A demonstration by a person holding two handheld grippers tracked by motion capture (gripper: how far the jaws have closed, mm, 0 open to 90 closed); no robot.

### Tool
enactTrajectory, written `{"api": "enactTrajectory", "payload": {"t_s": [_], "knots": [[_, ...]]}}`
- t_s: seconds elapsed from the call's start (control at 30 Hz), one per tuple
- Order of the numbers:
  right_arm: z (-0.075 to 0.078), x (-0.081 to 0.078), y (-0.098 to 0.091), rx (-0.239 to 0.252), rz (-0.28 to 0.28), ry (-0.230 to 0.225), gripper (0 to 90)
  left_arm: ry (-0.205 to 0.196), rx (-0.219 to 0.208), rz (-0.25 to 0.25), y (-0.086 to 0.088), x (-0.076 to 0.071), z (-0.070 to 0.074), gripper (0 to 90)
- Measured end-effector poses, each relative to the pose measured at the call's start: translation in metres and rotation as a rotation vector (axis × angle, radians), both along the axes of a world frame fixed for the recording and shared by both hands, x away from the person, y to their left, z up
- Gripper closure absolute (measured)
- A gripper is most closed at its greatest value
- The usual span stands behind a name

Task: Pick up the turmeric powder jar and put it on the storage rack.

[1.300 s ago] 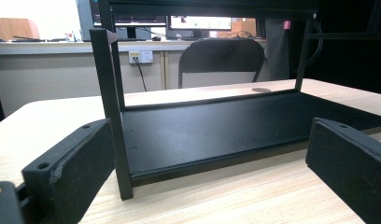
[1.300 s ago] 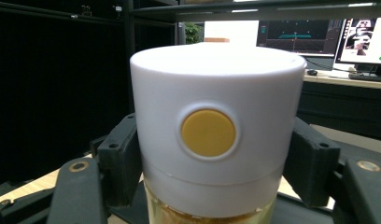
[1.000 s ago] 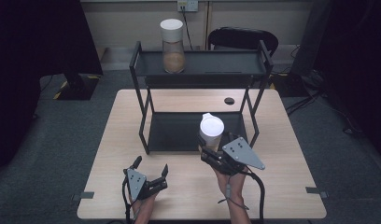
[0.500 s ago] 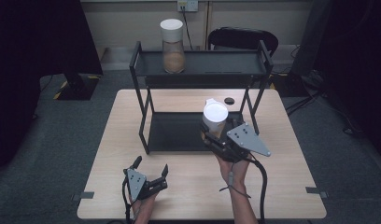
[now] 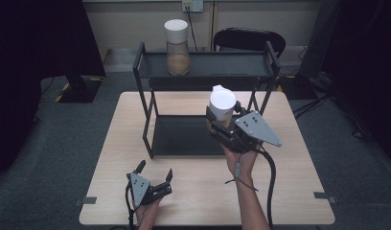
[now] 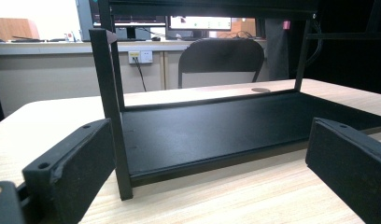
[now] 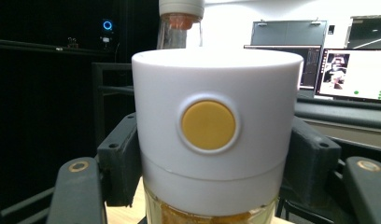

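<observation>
My right gripper (image 5: 221, 125) is shut on a clear jar with a white lid (image 5: 221, 103), held in the air in front of the black two-tier rack (image 5: 144, 125). In the right gripper view the white lid with a yellow button (image 7: 208, 125) stands close between the two black pads (image 7: 119, 161). A second white-lidded jar (image 5: 177, 47) with brownish contents stands on the rack's top shelf (image 5: 241, 64), at its left. My left gripper (image 5: 155, 173) rests low near the table's front edge, open and holding nothing; its pads (image 6: 74, 161) face the rack's bottom shelf (image 6: 216, 128).
A small dark round thing (image 6: 260, 89) lies on the wooden table (image 5: 289, 187) behind the rack's right side. A black chair (image 5: 251, 40) stands beyond the table. Dark curtains flank the room on both sides.
My right gripper has lifted the jar up and carried it toward the rack's right side. The left gripper has stayed where it was.
</observation>
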State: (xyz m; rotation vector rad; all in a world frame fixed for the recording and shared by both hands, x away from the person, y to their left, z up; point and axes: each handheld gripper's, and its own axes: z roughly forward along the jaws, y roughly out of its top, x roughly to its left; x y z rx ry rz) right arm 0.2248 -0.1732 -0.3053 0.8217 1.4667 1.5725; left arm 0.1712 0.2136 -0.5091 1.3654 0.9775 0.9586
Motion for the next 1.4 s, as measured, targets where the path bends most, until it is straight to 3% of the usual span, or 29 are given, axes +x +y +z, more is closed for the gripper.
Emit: {"api": "enactTrajectory", "payload": {"t_s": [0.97, 1.4], "knots": [[0.060, 0.044, 0.017, -0.004, -0.049, -0.013, 30.0, -0.001, 0.003, -0.002, 0.000, 0.000, 0.000, 1.1], [0.087, 0.063, 0.026, -0.060, -0.065, -0.027, 30.1, -0.001, 0.003, -0.002, 0.000, 0.000, 0.000, 1.1]]}}
